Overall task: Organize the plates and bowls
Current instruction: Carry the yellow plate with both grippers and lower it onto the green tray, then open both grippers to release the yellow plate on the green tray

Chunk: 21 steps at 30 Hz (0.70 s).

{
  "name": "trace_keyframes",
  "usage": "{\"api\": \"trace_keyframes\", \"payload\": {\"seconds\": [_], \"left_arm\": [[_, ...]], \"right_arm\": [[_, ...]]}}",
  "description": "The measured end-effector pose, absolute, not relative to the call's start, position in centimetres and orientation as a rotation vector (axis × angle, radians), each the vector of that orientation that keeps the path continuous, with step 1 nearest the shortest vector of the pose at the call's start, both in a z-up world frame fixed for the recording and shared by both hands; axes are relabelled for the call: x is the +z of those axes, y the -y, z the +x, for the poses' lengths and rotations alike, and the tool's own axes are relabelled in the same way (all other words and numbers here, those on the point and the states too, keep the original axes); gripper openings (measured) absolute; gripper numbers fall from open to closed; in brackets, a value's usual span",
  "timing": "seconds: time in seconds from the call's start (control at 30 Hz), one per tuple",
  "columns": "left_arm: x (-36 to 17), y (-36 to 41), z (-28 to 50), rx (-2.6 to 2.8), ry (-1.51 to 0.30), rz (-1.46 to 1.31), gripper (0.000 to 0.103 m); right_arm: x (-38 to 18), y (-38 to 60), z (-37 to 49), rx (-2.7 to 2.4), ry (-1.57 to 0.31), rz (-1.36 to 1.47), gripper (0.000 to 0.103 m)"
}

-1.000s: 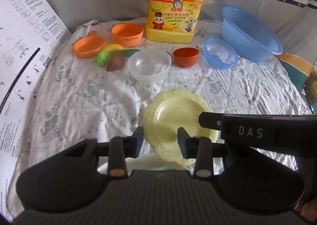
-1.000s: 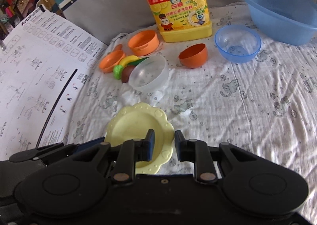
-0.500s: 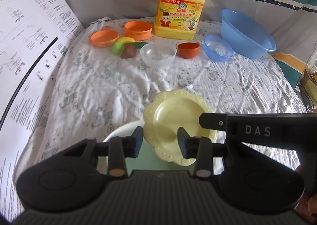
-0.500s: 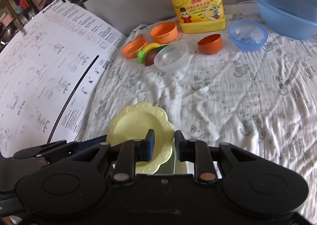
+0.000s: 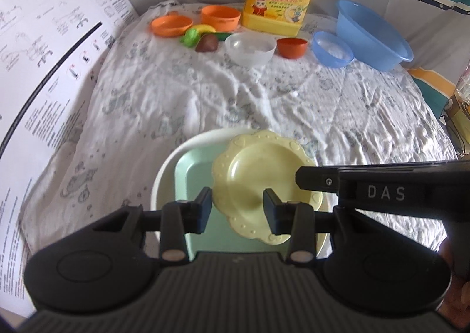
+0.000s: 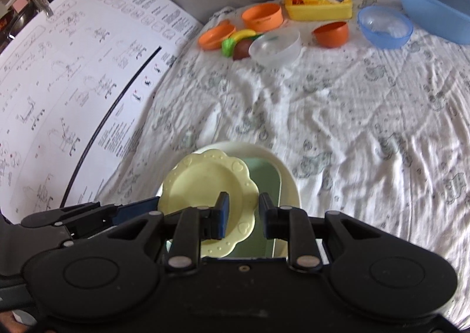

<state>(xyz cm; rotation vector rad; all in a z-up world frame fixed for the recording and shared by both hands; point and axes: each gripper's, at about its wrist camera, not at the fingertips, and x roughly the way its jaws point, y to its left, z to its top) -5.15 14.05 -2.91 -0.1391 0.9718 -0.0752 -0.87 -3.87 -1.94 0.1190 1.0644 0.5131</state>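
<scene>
Plates: white plate [image 5: 164, 174] at 6 o'clock carries green tray [image 5: 191, 174]; yellow plate [image 5: 264, 174] hovers above. Right gripper [image 6: 241, 212] probably pinches its rim, contact unclear. Left gripper [image 5: 237, 203] gapes, empty. Lower level, centre, then release.

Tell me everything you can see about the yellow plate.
The yellow plate is pale, glossy, plastic-looking, round with a scalloped rim embossed with dots and small hearts. It is empty and sits over a mint green tray inside a white dish, near the cloth's front edge. The left gripper and right gripper frame it; whether either grips it is unclear.
</scene>
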Motion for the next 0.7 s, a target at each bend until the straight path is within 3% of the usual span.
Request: {"api": "trace_keyframes", "payload": {"seconds": [0.7], "left_arm": [[-5.4, -15.2, -4.3, -0.087, -1.032, -0.160, 0.038]], "right_arm": [[-4.4, 2.1, 0.2, 0.507, -1.142, 0.096, 0.024]]}}
